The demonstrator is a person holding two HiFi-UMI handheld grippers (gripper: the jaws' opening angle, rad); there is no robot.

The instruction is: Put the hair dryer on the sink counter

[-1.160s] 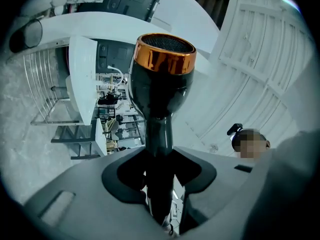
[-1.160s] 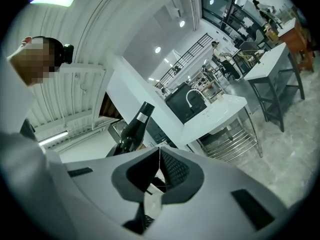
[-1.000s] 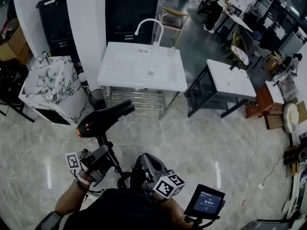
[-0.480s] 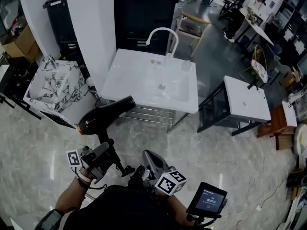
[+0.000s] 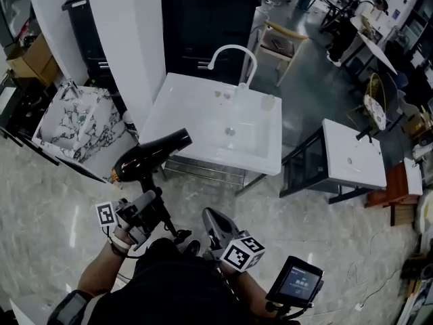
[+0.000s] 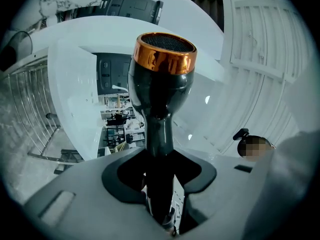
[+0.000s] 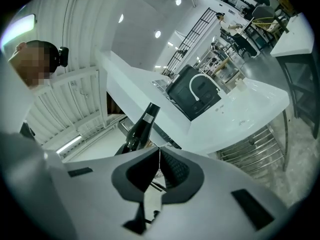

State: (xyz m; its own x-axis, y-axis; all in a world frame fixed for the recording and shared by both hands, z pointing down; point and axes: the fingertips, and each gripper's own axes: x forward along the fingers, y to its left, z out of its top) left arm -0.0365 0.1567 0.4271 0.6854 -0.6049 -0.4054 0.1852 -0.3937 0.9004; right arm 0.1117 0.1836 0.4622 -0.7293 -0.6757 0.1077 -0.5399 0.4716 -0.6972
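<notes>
At far left stands a marble-patterned basin unit [image 5: 74, 124], apart from the work. The left gripper [image 5: 153, 202] is clamped on the handle of the hair dryer [image 5: 150, 156]; the left gripper view shows the jaws held wide by the black handle, pressing it on both sides, with the handle upright between them [image 6: 160, 184]. The hair dryer [image 6: 161, 84] is black with a copper-coloured ring [image 6: 165, 54] at its rear end. It is carried in the air above the floor [image 5: 81, 249], not resting on anything, with its nozzle pointing toward the white sink table [image 5: 260, 158] and overlapping that table's near left edge in the head view. A curved white faucet [image 5: 233, 56] rises at the table's far side. The right gripper [image 5: 210, 219] sits low beside the person's body, its jaws brought together with nothing between them [image 7: 159, 156]. A second white basin unit [image 5: 352, 158] stands further right, well apart.
</notes>
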